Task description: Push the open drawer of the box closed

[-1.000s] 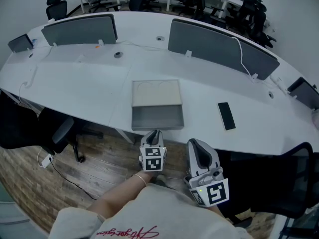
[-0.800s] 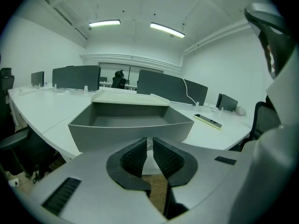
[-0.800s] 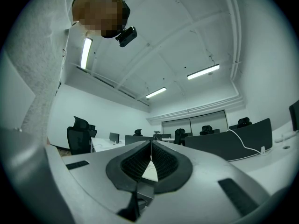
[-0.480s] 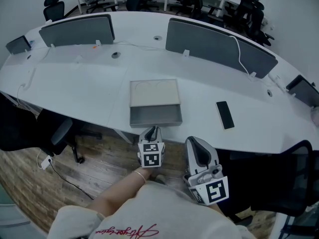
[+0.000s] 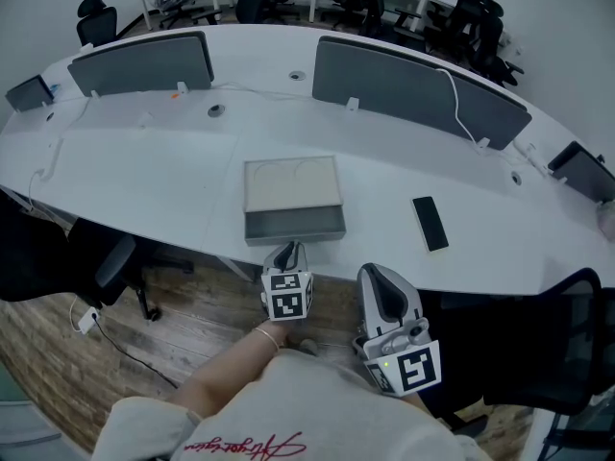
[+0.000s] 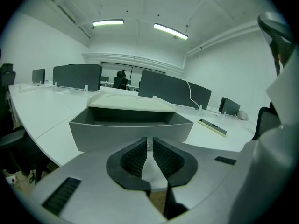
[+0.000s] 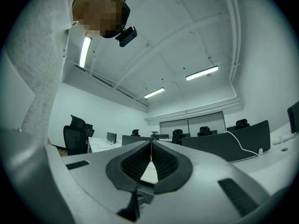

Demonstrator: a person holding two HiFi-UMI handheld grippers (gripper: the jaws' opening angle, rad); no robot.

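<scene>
A box with a beige top [image 5: 291,184] sits near the white desk's front edge, its grey drawer [image 5: 294,226] pulled out toward me. My left gripper [image 5: 291,249] is right at the middle of the drawer's front wall [image 6: 131,132]; whether it touches I cannot tell. Its jaws [image 6: 149,141] are nearly together with only a thin slit and nothing between them. The drawer looks empty from here. My right gripper [image 5: 377,274] hangs off the desk edge to the right, tilted slightly upward, jaws [image 7: 150,143] shut and empty.
A black phone [image 5: 430,223] lies on the desk [image 5: 144,176] right of the box. Grey divider panels [image 5: 404,84] and a white cable [image 5: 461,104] stand behind it. A black chair [image 5: 538,344] is at my right, and wooden floor [image 5: 163,325] lies below the desk edge.
My left gripper has moved a little forward against the drawer front, and the drawer sticks out of the box slightly less than before. The right gripper has stayed put.
</scene>
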